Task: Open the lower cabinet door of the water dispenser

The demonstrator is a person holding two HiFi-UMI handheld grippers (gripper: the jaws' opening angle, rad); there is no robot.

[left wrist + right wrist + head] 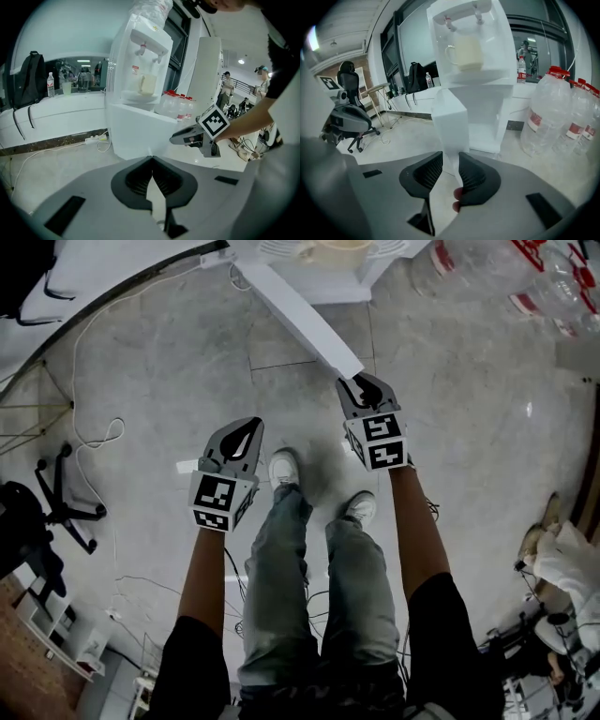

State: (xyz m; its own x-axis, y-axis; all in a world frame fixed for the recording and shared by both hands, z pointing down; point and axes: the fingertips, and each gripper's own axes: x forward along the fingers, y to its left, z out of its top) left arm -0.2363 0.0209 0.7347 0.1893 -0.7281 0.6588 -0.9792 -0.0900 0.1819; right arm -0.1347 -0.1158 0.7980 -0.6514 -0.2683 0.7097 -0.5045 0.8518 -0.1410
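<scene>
The flat white lower cabinet door (pixel 300 310), swung out from the water dispenser (pixel 471 70), is clamped at its edge by the right gripper's (pixel 451 161) ribbed black fingers. The left gripper's (pixel 151 161) fingers are pressed together, empty.

Water dispenser (pixel 323 285) cut off by the head view's top edge; cabinet door's (pixel 451 126) near edge disappears between the right gripper's (pixel 450 159) fingers (pixel 474 176).
</scene>
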